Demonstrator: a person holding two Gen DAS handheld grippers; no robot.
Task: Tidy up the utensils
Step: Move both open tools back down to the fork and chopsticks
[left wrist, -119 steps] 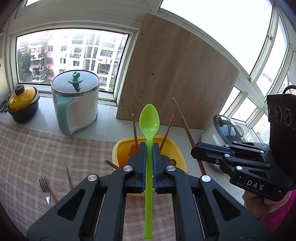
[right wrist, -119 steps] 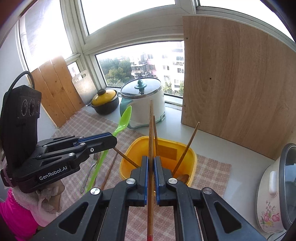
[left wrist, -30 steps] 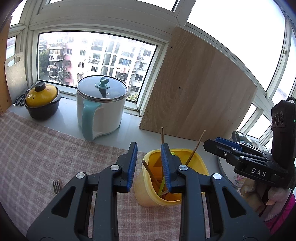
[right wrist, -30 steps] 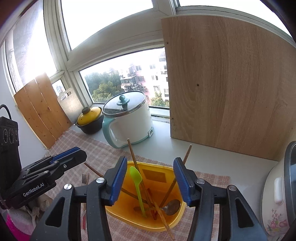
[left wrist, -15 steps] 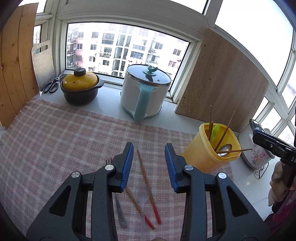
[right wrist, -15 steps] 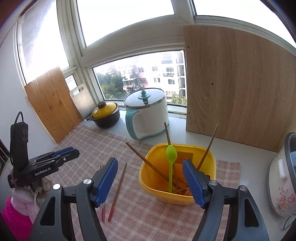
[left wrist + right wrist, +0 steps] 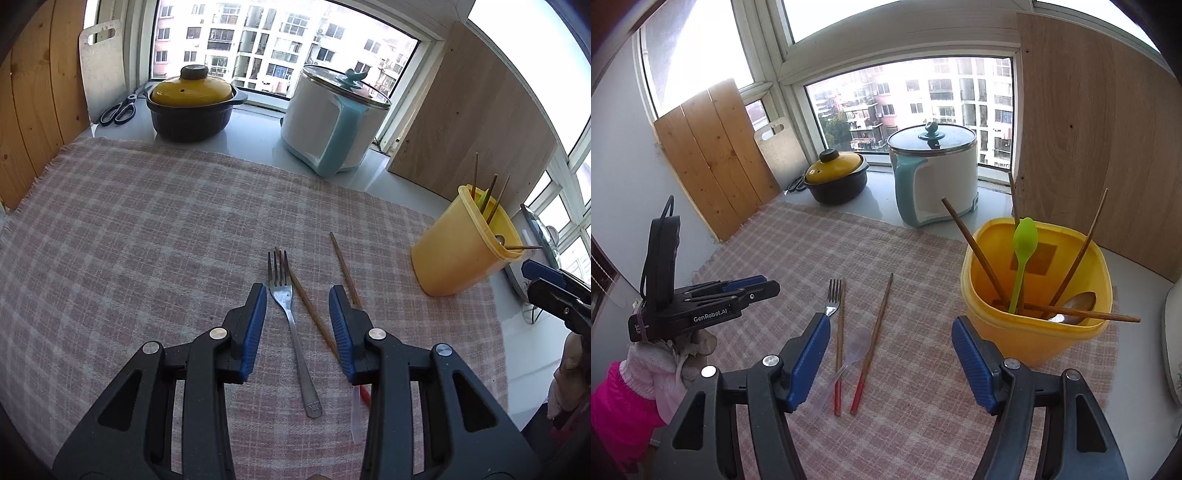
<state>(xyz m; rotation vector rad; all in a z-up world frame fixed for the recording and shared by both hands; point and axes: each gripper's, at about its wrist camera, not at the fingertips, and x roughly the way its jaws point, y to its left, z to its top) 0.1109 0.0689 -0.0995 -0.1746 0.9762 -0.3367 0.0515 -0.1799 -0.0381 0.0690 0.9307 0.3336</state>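
On the checked woven cloth point(image 7: 155, 221) covering the desk lie a shiny metal fork point(image 7: 291, 317), 2 thin red-tipped wooden chopsticks point(image 7: 873, 339) and a see-through plastic spoon point(image 7: 849, 354), its handle half hidden behind the left gripper point(image 7: 297, 295) in that view. Left jaws hang released around the fork, gripping nothing. Right gripper point(image 7: 890, 326) jaws, just narrowing, are empty too. Yellow plastic tub point(image 7: 1034, 332) holds the green spoon point(image 7: 1021, 254).

My right tool point(image 7: 890, 336) hangs open and empty over the checked cloth point(image 7: 798, 251); a fork point(image 7: 833, 295), clear spoon point(image 7: 855, 345) and chopsticks point(image 7: 875, 332) lie beside the yellow tub point(image 7: 1027, 339).
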